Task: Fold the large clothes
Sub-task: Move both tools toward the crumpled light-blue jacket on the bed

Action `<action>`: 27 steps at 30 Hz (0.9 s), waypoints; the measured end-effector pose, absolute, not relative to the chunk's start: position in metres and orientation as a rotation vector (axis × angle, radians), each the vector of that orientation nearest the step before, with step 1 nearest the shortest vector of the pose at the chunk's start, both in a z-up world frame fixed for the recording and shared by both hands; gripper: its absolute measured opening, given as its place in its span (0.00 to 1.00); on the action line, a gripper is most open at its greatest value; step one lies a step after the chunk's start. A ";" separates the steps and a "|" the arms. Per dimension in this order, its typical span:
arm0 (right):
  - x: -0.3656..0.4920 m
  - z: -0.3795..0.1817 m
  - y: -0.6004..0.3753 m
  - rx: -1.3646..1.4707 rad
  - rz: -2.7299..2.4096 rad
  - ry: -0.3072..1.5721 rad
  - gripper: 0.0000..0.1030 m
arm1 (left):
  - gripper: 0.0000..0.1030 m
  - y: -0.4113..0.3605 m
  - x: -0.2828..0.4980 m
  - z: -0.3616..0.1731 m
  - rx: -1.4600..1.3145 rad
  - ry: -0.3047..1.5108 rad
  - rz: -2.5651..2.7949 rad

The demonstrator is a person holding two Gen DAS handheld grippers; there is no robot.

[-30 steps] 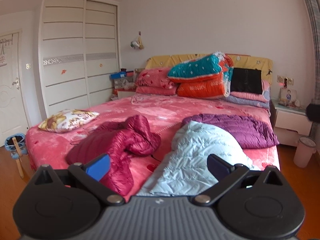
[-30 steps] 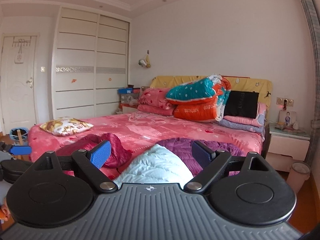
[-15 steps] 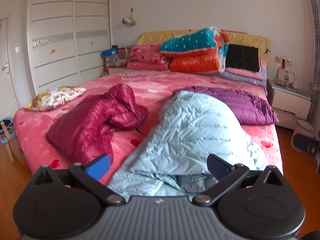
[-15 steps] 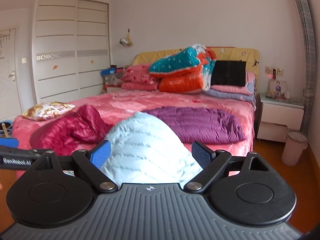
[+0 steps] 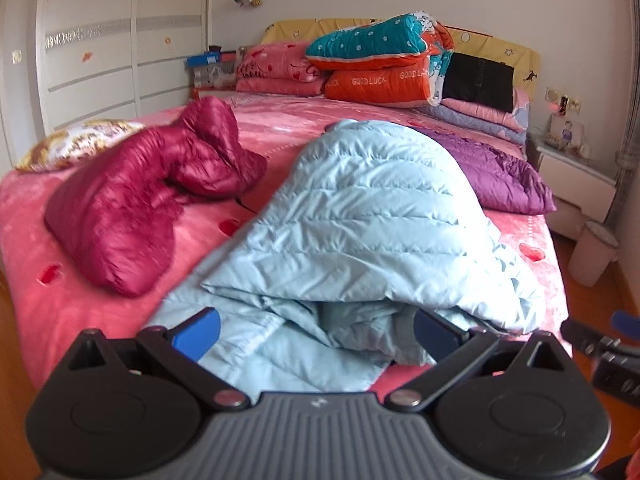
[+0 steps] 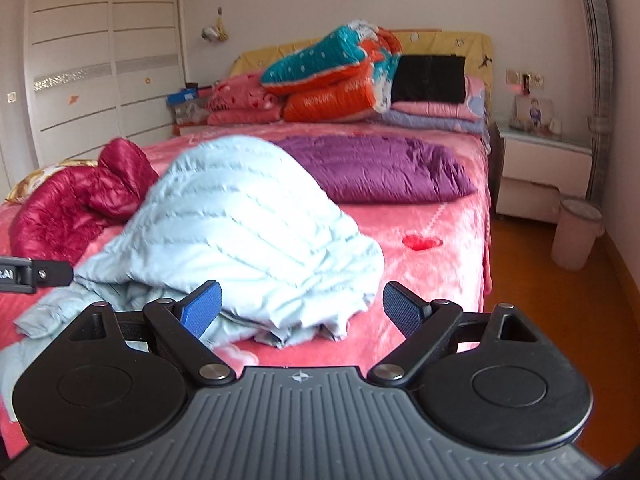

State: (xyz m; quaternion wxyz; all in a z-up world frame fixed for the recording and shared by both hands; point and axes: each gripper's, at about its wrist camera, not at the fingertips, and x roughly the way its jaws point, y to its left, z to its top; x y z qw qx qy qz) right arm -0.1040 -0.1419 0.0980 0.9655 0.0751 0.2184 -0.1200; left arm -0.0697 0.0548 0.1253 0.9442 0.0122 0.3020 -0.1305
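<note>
A light blue down jacket [image 5: 360, 216] lies crumpled in a heap at the foot of the pink bed [image 5: 36, 280]; it also shows in the right wrist view [image 6: 240, 224]. A dark red jacket [image 5: 132, 196] lies to its left and a purple one [image 5: 496, 168] behind on the right. My left gripper [image 5: 316, 330] is open, just above the blue jacket's near hem. My right gripper [image 6: 302, 306] is open, close to the heap's near right edge, holding nothing.
Folded quilts and pillows [image 5: 384, 64] are piled at the headboard. A patterned cushion [image 5: 72, 144] lies at the bed's left edge. A white nightstand [image 6: 544, 172] and a pale bin [image 6: 576, 232] stand right of the bed on the wooden floor. A wardrobe [image 5: 120, 40] stands on the left.
Both grippers have moved forward and down toward the foot of the bed. The blue jacket now fills the near view. Both stay open.
</note>
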 end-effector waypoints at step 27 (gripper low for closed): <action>-0.082 0.052 -0.176 0.191 -0.206 0.514 1.00 | 0.74 0.047 0.034 0.075 -0.648 0.689 -0.350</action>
